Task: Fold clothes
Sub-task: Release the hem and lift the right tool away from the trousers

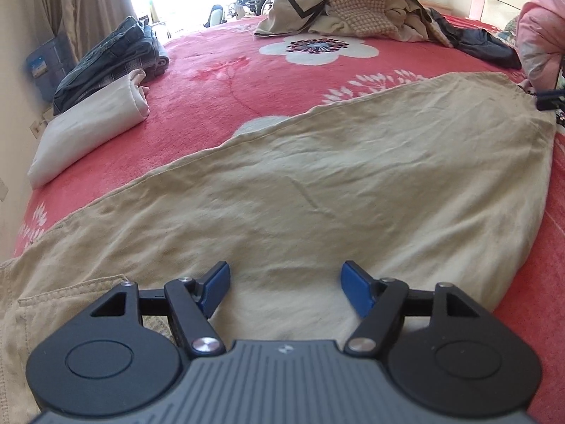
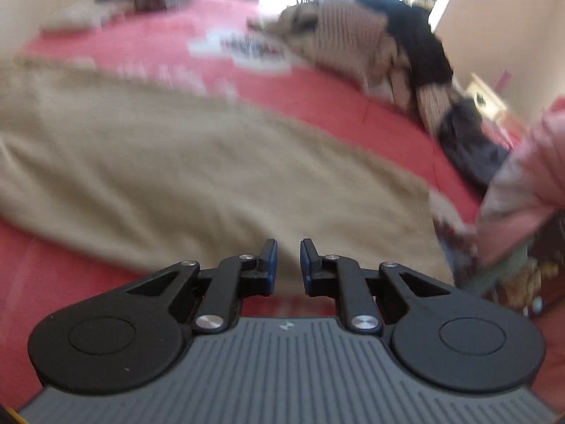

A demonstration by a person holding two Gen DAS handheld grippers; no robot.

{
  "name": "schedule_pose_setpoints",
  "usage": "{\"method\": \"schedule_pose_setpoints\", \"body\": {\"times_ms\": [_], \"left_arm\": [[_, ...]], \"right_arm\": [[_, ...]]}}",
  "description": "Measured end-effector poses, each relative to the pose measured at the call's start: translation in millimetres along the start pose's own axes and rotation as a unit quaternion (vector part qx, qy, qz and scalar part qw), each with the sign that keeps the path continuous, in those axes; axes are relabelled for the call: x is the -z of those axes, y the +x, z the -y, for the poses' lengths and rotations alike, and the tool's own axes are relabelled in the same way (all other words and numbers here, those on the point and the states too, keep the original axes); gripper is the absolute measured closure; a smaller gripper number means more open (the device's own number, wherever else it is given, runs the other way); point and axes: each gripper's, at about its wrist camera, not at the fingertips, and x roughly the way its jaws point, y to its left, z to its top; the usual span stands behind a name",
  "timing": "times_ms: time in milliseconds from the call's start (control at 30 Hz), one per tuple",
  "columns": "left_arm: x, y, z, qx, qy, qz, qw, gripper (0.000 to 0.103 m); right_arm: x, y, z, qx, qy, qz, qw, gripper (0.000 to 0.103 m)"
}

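Beige trousers lie spread flat across a red floral blanket. My left gripper hovers open over their near end, beside a back pocket, its blue pads wide apart with nothing between them. The right wrist view is blurred by motion. There my right gripper is at the near edge of the same trousers, its fingers a narrow gap apart and holding nothing. A dark object touches the trousers' far right end; I cannot tell what it is.
A heap of unfolded clothes sits at the far side of the bed. A folded white garment and folded jeans lie at the left. Pink fabric bulges in at the right edge. Curtains and a bright window stand behind.
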Motion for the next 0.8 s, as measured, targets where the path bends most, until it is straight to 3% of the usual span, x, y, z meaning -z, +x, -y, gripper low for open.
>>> {"method": "schedule_pose_setpoints", "body": {"times_ms": [100,167,200,267,333,367,400,467,500,567,667,767,800], "left_arm": [[0,0,0,-0.001,-0.002,-0.003,1.0,0.031],[-1,0,-1,-0.005,-0.002,-0.005,1.0,0.031],[-1,0,-1,-0.006,-0.003,-0.005,1.0,0.031],[-2,0,-2,-0.007,-0.006,-0.007,0.9999,0.031],[-2,1,-3,-0.006,-0.009,-0.007,0.9999,0.031],[-1,1,-3,-0.005,-0.009,-0.007,0.9999,0.031],[-1,1,-4,-0.005,-0.01,-0.007,0.9999,0.031],[-1,2,-5,-0.003,-0.012,-0.008,0.9999,0.03],[-2,3,-5,-0.003,-0.013,-0.009,0.9999,0.03],[-4,4,-4,-0.005,-0.015,-0.013,0.9998,0.029],[-6,3,-3,-0.011,-0.017,-0.016,0.9997,0.029],[-6,2,-1,-0.019,-0.02,-0.017,0.9995,0.029],[-6,2,-1,-0.021,-0.021,-0.017,0.9994,0.029]], "right_arm": [[-25,14,-47,-0.118,-0.021,0.04,0.992,0.09],[-23,28,-73,-0.178,-0.059,0.03,0.982,0.093],[-16,35,-76,-0.184,-0.078,0.016,0.98,0.093],[7,48,-48,-0.144,-0.065,-0.007,0.988,0.093],[20,48,13,-0.083,0.033,-0.018,0.996,0.094],[24,49,36,-0.021,0.051,-0.031,0.998,0.094],[27,49,57,0.048,0.061,-0.045,0.996,0.093],[29,53,83,0.139,0.074,-0.081,0.984,0.091],[21,52,80,0.143,0.069,-0.068,0.985,0.091],[2,47,67,0.133,0.054,-0.029,0.989,0.091],[-32,61,18,0.008,0.039,0.02,0.999,0.091],[-43,91,-12,-0.105,0.031,0.012,0.994,0.093],[-41,96,-1,-0.088,0.041,0.004,0.995,0.093]]}}
